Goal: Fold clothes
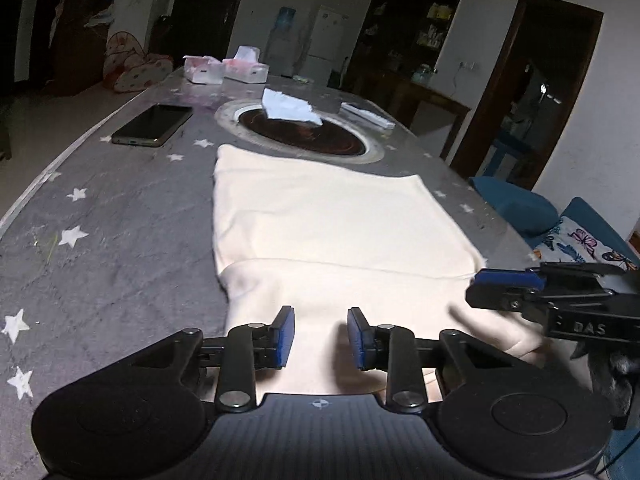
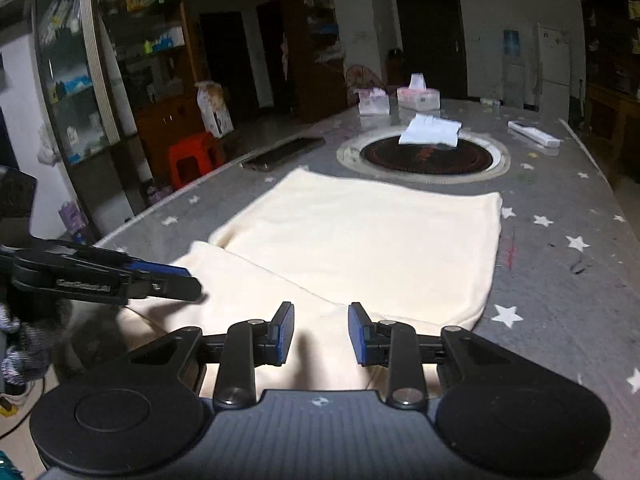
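Note:
A cream garment (image 1: pixel 320 232) lies flat on the grey star-patterned table (image 1: pixel 120 220), with a folded layer across its near part. My left gripper (image 1: pixel 321 338) is open and empty, hovering over the garment's near edge. My right gripper shows in the left wrist view (image 1: pixel 476 286) at the garment's near right corner, seen side-on. In the right wrist view the garment (image 2: pixel 360 240) fills the middle, and my right gripper (image 2: pixel 321 334) is open and empty over its near edge. The left gripper (image 2: pixel 192 280) shows there at the left, over the garment's near left part.
A phone (image 1: pixel 154 125) lies far left on the table. A round dark hotplate (image 1: pixel 304 132) is set in the table beyond the garment, with a white folded cloth (image 1: pixel 290 106) on it. Tissue boxes (image 1: pixel 244 68) stand at the far end. A blue chair (image 1: pixel 516 204) is to the right.

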Available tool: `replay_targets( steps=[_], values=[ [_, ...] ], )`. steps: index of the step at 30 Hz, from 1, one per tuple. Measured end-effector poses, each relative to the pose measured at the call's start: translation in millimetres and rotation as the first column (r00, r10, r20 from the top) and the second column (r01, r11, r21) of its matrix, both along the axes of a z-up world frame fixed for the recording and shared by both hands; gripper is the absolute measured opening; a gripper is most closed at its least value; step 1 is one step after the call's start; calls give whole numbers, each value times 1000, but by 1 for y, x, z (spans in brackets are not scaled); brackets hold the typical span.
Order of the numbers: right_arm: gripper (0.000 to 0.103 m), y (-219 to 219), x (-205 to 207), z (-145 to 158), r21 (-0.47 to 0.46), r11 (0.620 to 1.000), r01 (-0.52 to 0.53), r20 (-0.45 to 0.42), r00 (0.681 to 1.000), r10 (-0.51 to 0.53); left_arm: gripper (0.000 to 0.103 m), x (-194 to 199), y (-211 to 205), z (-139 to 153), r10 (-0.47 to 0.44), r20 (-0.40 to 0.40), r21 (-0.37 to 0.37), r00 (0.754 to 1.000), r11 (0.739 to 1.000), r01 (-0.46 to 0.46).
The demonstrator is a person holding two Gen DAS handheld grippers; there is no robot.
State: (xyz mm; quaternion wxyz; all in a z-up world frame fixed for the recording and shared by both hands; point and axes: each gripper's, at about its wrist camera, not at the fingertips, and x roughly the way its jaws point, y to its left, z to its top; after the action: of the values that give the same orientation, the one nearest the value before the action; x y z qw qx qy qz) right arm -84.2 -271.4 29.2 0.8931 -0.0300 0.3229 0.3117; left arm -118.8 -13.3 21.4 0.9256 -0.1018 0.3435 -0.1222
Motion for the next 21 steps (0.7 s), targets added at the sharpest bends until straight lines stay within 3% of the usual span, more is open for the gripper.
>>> replay_targets(
  steps=[3,8,12,21],
  values=[
    [29,2,8,-9,-31,1000,3,-25,1000,-4,30,1,1,6,-8,10,-8,1000,1000,8],
    [29,0,-4,0,-52,998,-19,3,1000,19,30,10,-2,14,-23,50,23,998,999,21],
    [29,2,-16,0,-110,992,-57,19,998,59,33,17,-9,2,-50,17,74,999,996,49],
    [29,-6,-42,1,-164,983,-88,53,994,98,40,-12,-12,4,-106,24,150,994,984,101]
  ],
)
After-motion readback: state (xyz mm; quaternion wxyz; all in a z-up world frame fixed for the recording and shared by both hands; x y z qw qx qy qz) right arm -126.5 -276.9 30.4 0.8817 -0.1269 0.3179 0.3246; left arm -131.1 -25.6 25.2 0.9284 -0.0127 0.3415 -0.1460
